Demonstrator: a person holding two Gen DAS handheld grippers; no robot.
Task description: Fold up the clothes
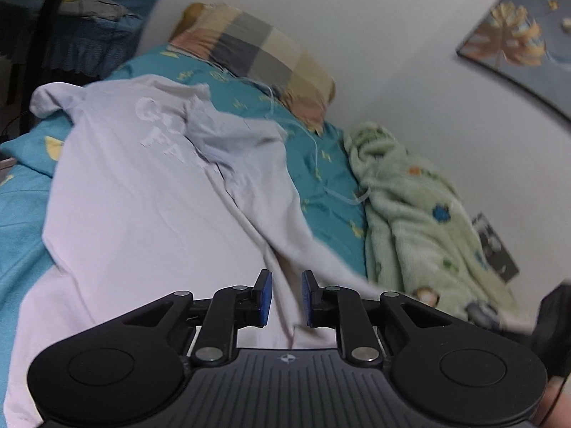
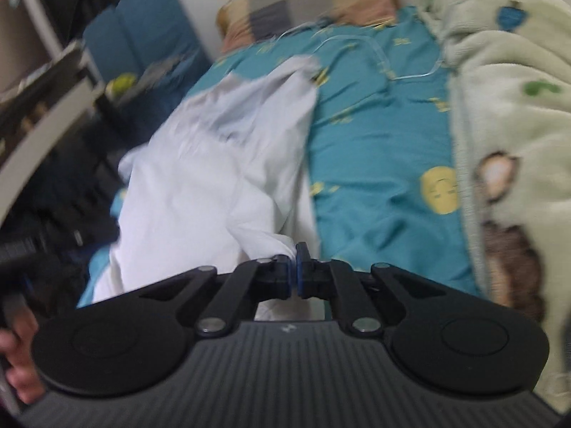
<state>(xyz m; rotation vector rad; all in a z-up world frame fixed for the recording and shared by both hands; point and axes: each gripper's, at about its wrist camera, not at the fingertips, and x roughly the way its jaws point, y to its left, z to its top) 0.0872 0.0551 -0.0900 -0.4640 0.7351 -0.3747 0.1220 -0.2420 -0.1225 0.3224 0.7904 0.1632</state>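
Observation:
A white T-shirt [image 1: 142,192] with pale lettering lies spread and partly bunched on the teal bed sheet [image 1: 321,164]. Over its near part hovers my left gripper [image 1: 286,297], its blue pads a narrow gap apart, with shirt cloth showing in that gap but not pinched. In the right wrist view the same white shirt [image 2: 214,164] stretches away from my right gripper [image 2: 294,271]. That gripper is shut on a gathered corner of the shirt, which bunches at its fingertips.
A checked pillow [image 1: 260,53] lies at the head of the bed by the white wall. A pale green fleece blanket [image 2: 506,125] is heaped along the right side. A thin clear cable [image 2: 357,46] crosses the sheet. Dark furniture and shelves [image 2: 43,89] stand left of the bed.

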